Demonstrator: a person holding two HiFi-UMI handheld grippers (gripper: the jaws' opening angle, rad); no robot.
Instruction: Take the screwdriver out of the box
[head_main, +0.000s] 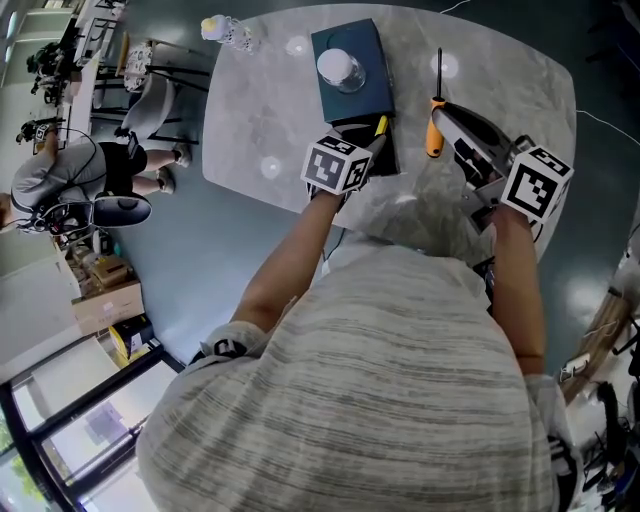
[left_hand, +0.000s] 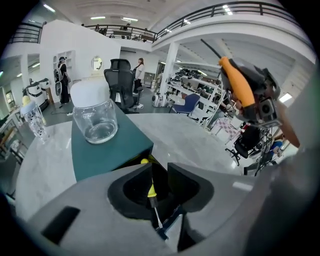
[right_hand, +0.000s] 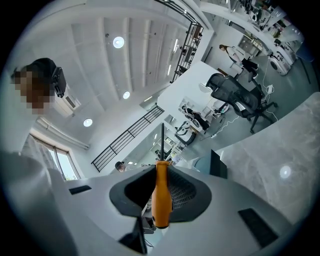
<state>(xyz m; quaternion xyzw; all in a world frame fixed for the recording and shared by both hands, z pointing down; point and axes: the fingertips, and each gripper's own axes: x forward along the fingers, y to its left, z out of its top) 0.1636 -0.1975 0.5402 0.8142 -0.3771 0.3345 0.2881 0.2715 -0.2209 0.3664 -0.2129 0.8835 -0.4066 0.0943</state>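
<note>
We clamped the orange screwdriver (right_hand: 161, 200) in the right gripper (right_hand: 161, 172). The left gripper (left_hand: 159, 170), ajar and empty, hung over a yellow screwdriver (left_hand: 151, 190) at the box (left_hand: 107, 150) edge

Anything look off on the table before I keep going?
Nothing is spilled or broken. One oddity: a glass jar stands on top of the box being emptied, so it might tip if the box shifts.
</note>
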